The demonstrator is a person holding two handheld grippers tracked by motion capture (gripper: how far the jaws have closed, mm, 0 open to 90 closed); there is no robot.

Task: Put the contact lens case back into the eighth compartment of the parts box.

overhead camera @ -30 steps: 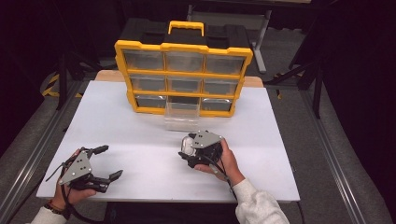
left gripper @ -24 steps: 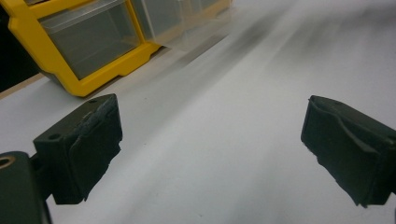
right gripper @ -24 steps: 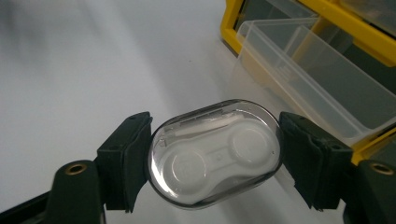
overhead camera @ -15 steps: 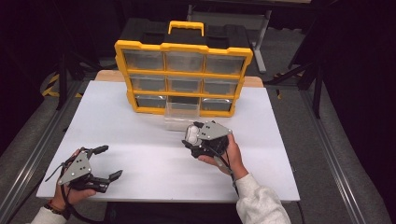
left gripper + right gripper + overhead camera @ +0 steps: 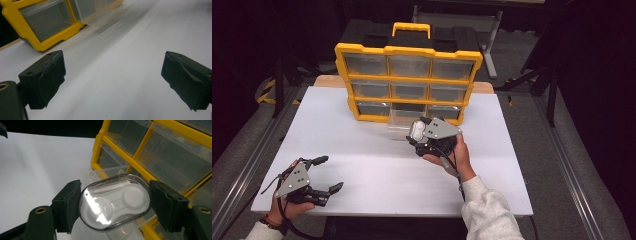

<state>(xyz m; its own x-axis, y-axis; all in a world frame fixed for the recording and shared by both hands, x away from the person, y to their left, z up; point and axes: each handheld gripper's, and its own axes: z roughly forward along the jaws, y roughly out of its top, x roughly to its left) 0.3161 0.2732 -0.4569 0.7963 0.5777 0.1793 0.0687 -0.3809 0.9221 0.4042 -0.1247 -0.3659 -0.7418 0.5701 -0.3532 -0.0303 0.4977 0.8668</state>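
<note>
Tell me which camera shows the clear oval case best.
The right gripper view: the clear oval case sits close up, clamped between the right tongs. In the high view it is a small pale shape at those tongs, near the pulled-out drawer.

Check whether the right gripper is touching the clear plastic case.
Touching. The right gripper view shows both pads of the right gripper pressed against opposite ends of the clear plastic case.

Lighting: bright tabletop, dark surroundings.
Overhead light whitens the table (image 5: 377,165); glare streaks the clear case (image 5: 115,201); near jaws blur softly in both gripper views.
</note>
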